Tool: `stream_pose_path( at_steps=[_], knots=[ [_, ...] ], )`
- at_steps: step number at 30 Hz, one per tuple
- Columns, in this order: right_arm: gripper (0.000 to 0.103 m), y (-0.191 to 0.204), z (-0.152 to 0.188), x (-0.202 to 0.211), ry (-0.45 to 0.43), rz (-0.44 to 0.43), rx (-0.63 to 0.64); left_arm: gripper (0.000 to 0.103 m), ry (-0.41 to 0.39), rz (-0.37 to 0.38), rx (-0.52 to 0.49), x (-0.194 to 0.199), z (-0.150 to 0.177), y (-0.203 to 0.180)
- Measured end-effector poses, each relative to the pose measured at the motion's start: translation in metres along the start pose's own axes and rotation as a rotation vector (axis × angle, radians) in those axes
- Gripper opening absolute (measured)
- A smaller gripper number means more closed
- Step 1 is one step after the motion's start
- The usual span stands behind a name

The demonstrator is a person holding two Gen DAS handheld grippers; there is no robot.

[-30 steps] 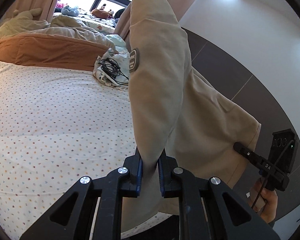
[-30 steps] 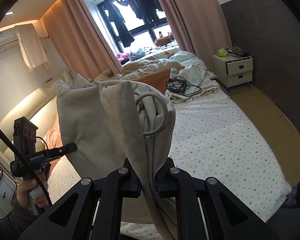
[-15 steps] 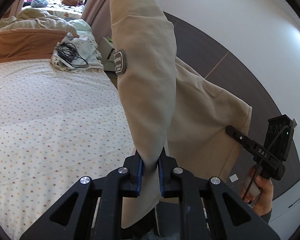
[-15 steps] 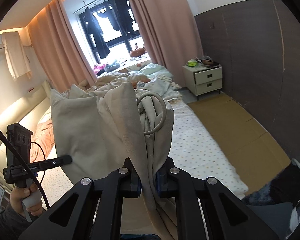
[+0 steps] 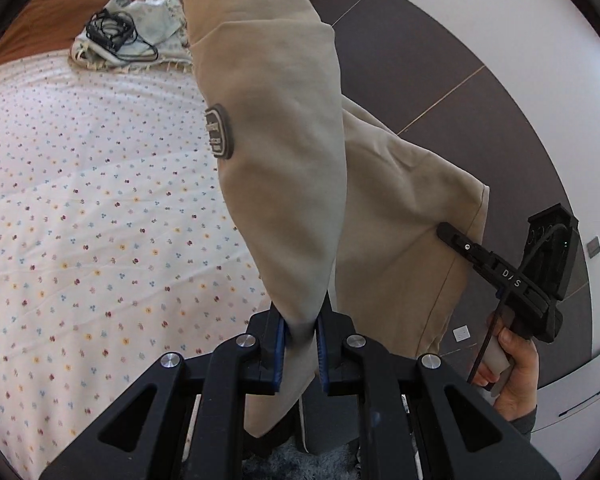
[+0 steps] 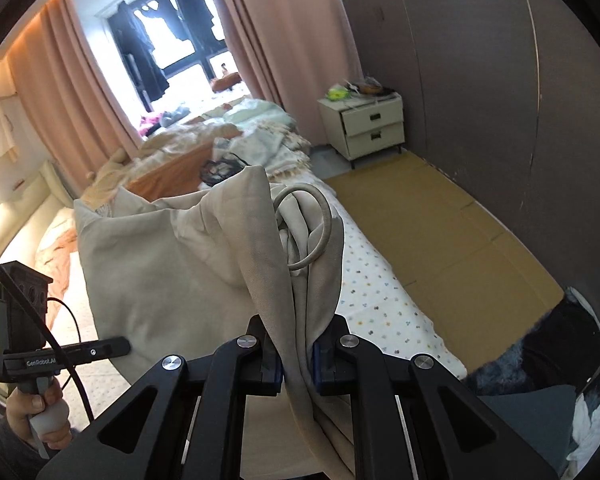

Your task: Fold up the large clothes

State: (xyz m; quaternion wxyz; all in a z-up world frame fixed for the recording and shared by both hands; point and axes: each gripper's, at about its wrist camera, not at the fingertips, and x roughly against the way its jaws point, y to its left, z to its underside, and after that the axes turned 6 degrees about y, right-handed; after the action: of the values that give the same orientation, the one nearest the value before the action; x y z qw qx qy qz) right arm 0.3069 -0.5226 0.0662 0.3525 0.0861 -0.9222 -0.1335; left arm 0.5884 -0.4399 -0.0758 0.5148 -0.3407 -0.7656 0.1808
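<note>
Beige hoodie (image 5: 284,184) hanging in the air over the near edge of the bed (image 5: 80,216), pinched tight by left gripper (image 5: 301,344) and right gripper (image 6: 296,354). Looks soft, floppy, fairly bulky. Probably best gripping seams or the hem, keeping clear of the drawstring (image 6: 320,232).

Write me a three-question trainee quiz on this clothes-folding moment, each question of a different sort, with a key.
1. True or false: both the left gripper and the right gripper are shut on the beige hoodie.
2. Multiple choice: where is the hoodie's grey patch? A) on the part rising from the left gripper B) lying on the bed C) on the nightstand
3. Fill in: the black cables lie at the far end of the ____.

Key: 1 true; 2 A; 3 bed
</note>
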Motion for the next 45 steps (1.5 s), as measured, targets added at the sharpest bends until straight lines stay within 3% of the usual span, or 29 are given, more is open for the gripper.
stream_pose_path(
  at_steps=[10,14,17,20,21,22,23,24,29,31,35,42,45],
  knots=[
    [0.007,0.004,-0.069,-0.102,0.091,0.064,-0.033,0.015,0.068,-0.031,0.066,-0.059,-0.053,0.066],
    [0.008,-0.002,-0.086,-0.149,0.156,0.111,-0.054,0.016,0.106,-0.090,0.107,-0.090,-0.064,0.100],
    [0.018,0.000,-0.097,-0.186,0.204,0.183,-0.049,0.019,0.163,-0.110,0.179,-0.116,-0.066,0.129],
    [0.051,0.004,-0.096,-0.218,0.254,0.237,-0.079,0.032,0.177,-0.046,0.259,-0.126,-0.059,0.152],
    [0.061,0.006,-0.095,-0.224,0.255,0.255,-0.079,0.045,0.183,-0.039,0.262,-0.127,-0.057,0.155],
    [0.062,0.007,-0.094,-0.228,0.253,0.279,-0.068,0.054,0.186,-0.056,0.249,-0.127,-0.054,0.155],
    [0.062,0.010,-0.095,-0.230,0.252,0.293,-0.060,0.073,0.185,-0.071,0.236,-0.126,-0.051,0.153],
    [0.063,0.012,-0.095,-0.229,0.252,0.296,-0.062,0.080,0.179,-0.066,0.227,-0.124,-0.050,0.152],
    [0.072,0.013,-0.088,-0.191,0.204,0.306,-0.103,0.080,0.166,-0.075,0.198,-0.118,-0.052,0.142],
    [0.077,0.006,-0.085,-0.169,0.187,0.307,-0.140,0.080,0.135,-0.107,0.177,-0.095,-0.038,0.137],
    [0.077,-0.015,-0.055,-0.114,0.135,0.300,-0.220,0.080,0.080,-0.118,0.138,-0.075,-0.030,0.119],
    [0.077,-0.047,0.025,-0.037,0.026,0.293,-0.399,0.080,0.108,-0.098,0.057,-0.074,-0.014,0.104],
    [0.077,-0.055,0.055,-0.029,0.007,0.282,-0.505,0.078,0.157,-0.081,0.026,-0.078,-0.004,0.104]
  ],
)
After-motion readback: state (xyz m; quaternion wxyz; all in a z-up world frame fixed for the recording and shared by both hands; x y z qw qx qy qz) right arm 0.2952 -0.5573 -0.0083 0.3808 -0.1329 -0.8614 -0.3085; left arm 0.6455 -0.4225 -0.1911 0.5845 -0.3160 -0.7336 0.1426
